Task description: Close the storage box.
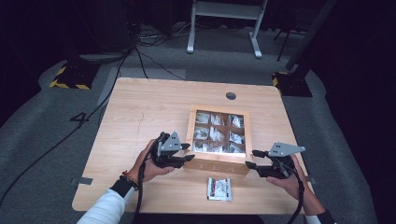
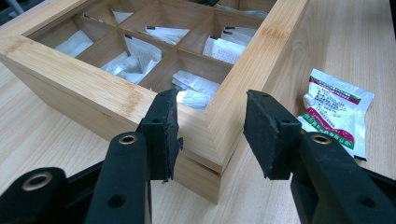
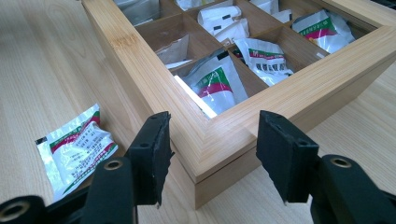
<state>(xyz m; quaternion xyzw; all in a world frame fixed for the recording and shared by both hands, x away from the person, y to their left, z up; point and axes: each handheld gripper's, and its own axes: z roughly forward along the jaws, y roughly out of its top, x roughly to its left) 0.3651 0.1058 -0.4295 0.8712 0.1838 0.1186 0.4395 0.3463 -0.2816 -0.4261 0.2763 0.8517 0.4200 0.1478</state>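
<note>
Bamboo box [image 1: 218, 161] sits mid-surface [image 1: 140, 112]. At its left near corner the left gripper [image 1: 187, 152] straddles the lid, fingers [image 2: 161, 130] apart; at its right corner the right gripper [image 1: 254, 158] likewise, unclamped. Next, probably: pinch both corners, lift the lid.

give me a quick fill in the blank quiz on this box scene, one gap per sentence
1. The wooden box is divided into ____ compartments.
2. One sachet lies on the ____, outside the box.
3. The left gripper and right gripper each straddle a near ____ of the box.

Missing words: nine; table; corner
</note>
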